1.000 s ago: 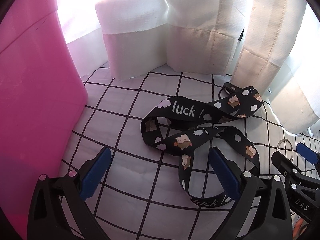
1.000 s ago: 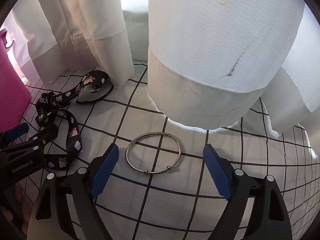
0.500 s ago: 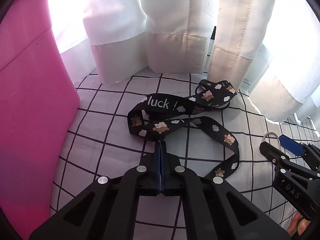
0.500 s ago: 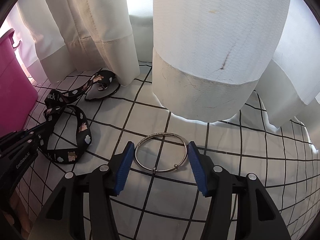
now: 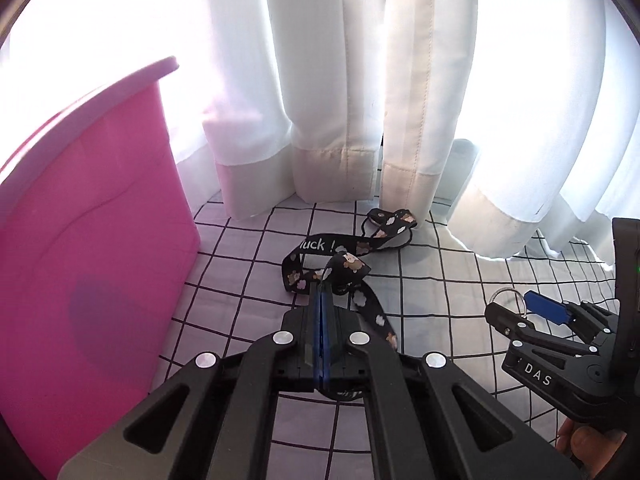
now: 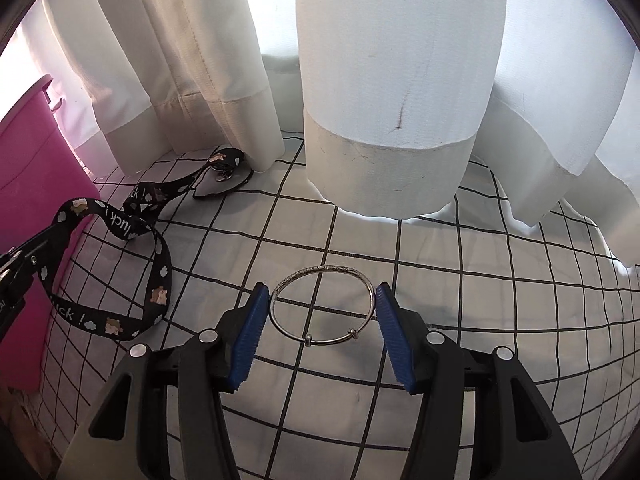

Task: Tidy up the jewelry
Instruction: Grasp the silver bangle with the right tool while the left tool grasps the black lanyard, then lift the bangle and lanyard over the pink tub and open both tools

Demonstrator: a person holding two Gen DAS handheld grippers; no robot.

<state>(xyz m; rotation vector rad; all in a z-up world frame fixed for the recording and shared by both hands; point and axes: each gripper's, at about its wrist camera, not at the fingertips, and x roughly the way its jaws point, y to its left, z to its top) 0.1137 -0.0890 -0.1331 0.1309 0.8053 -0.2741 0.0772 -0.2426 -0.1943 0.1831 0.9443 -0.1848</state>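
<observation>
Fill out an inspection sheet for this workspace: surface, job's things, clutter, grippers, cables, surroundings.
Surface: white cloth with a black grid, rumpled in places.
Job's things: silver bangle between the right gripper's pads; black lanyard printed "luck !", one stretch lifted, the rest trailing on the cloth toward the curtain.
Clutter: nothing seen.
Grippers: left gripper shut on the lanyard; right gripper closed on the bangle's two sides, its shadow on the cloth below.
Cables: nothing seen.
Surroundings: pink bin stands left of the lanyard; white curtain hangs behind, its hem touching the cloth; part of a hand under the right gripper.
</observation>
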